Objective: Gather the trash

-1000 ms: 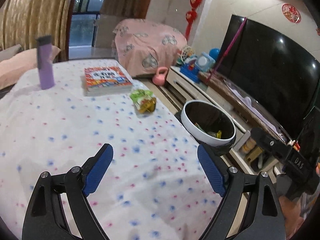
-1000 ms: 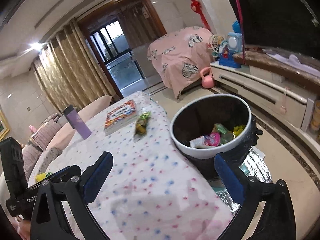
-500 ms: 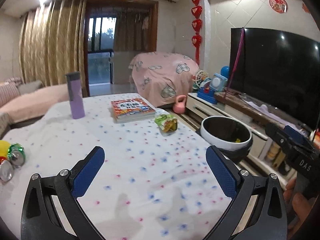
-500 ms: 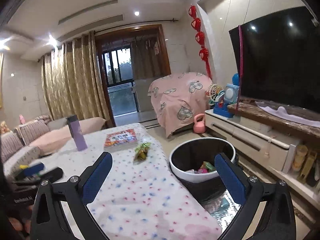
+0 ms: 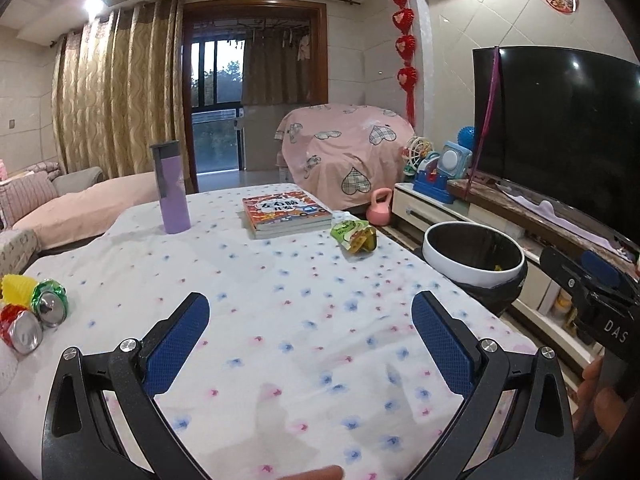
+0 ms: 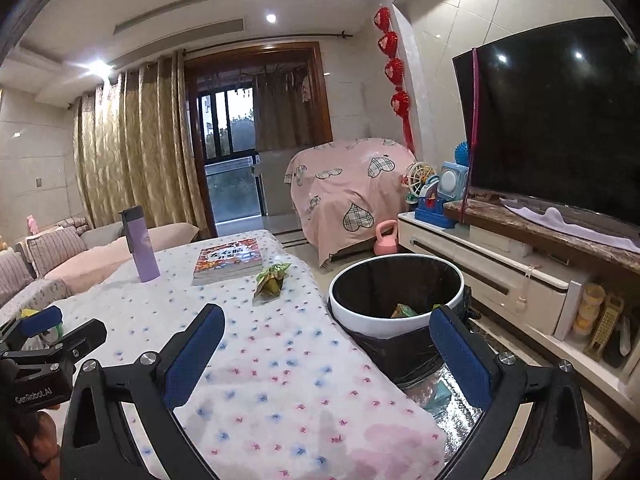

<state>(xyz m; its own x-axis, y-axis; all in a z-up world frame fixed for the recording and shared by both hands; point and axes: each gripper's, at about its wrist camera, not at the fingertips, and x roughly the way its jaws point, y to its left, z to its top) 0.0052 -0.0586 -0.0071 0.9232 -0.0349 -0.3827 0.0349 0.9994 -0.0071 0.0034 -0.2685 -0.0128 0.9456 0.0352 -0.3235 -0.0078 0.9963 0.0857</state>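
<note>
snack wrapper (image 5: 353,235) lying flat, beside book (image 5: 286,215)

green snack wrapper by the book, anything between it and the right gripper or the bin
Nothing visible. Only bare tablecloth lies between the open right gripper and the green snack wrapper. The book sits behind the wrapper, off the path. The bin stands open beside the table edge, with no lid.

Wrist views, level — both sharing table (image 5: 280,300), bin (image 6: 394,320)
</note>
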